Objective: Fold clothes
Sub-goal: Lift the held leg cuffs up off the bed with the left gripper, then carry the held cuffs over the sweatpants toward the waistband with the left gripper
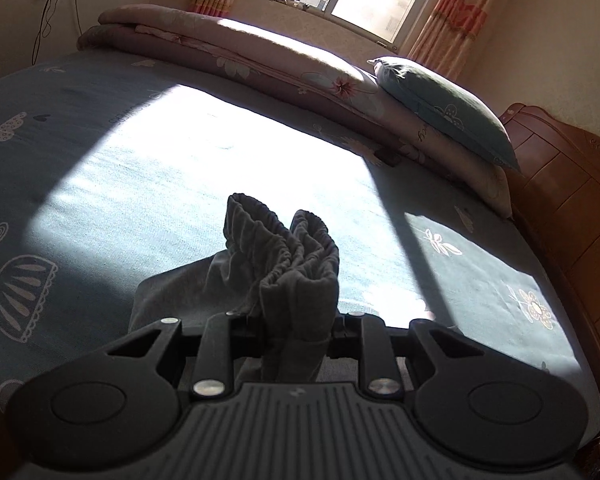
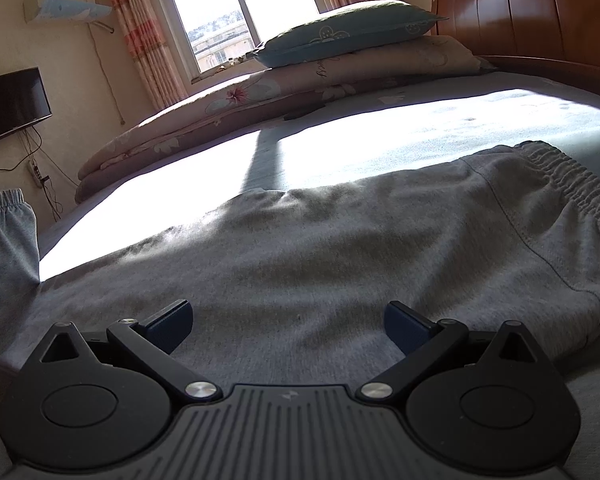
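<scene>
Grey sweatpants, 1 pr, on bed w/ teal printed sheet; entry made at mid-fold.

Tools. We noted the left gripper [image 1: 296, 330] clamped on the leg cuffs [image 1: 284, 240]: both elastic ankle hems bunched together and standing up past the fingers, fabric trailing under the tool. We found the right gripper [image 2: 288, 326] w/ jaws standing wide apart, nothing between the pads, hovering low over the seat area of the sweatpants [image 2: 320, 240]; whether it touched the cloth we could not tell.

Item location. Pants lay spread across the bed sheet [image 1: 100, 168], waistband [image 2: 568, 184] flat toward the headboard [image 2: 520, 12] side, upper half smooth. At far left of the right view we saw the lifted cuff end [image 2: 4, 208] hanging in the air, apart from the sheet.

Progress (our judgement). Legs appeared already laid one on the other, since both cuffs sat in one grip. Lengthwise fold looked under way, not finished: cuffs not yet at the waistband. Left to do: bring cuffs over, lay down, smooth, poss. one more fold.

Surroundings. Folded floral quilt [image 1: 240, 52] w/ teal pillow [image 1: 448, 108] on top, window [image 2: 240, 8] beyond, wall TV [image 2: 12, 100].

Writing. Faint lettering on sheet in sun patch [image 1: 136, 112], too washed out to read. Cursive word on quilt edge [image 2: 322, 68], not legible. No brand tag seen on pants.
</scene>
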`<state>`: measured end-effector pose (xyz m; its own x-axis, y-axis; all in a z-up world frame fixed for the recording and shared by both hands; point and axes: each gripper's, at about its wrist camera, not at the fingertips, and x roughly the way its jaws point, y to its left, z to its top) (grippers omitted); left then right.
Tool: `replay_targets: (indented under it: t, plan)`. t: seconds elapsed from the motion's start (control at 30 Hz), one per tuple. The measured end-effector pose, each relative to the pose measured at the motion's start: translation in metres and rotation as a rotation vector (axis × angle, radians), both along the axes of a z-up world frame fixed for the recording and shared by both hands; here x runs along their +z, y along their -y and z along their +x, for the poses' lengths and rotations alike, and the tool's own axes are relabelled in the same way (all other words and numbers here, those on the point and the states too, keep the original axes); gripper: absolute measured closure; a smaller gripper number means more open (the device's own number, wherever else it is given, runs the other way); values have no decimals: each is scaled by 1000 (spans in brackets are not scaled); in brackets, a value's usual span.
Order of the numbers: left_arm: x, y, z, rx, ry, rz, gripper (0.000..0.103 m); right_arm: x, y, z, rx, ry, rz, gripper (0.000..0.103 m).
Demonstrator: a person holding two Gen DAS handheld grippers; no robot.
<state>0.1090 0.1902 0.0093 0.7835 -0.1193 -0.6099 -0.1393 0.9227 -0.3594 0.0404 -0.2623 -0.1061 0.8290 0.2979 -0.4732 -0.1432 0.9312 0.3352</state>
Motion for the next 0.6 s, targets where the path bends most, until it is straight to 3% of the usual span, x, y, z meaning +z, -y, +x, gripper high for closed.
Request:
replay_targets:
  t: [0.17,0.4,0.6]
  plan:
    - [-18,26,3,-47,-21,83,80,0,0,0,0,1,-3,0]
    - [-52,78,-2,-151,-63,336,80,0,-3,0,-3,1,-16,0]
    - [-71,120,-13,-251,-44,576,80,0,-5,0,-5,0,-33,0]
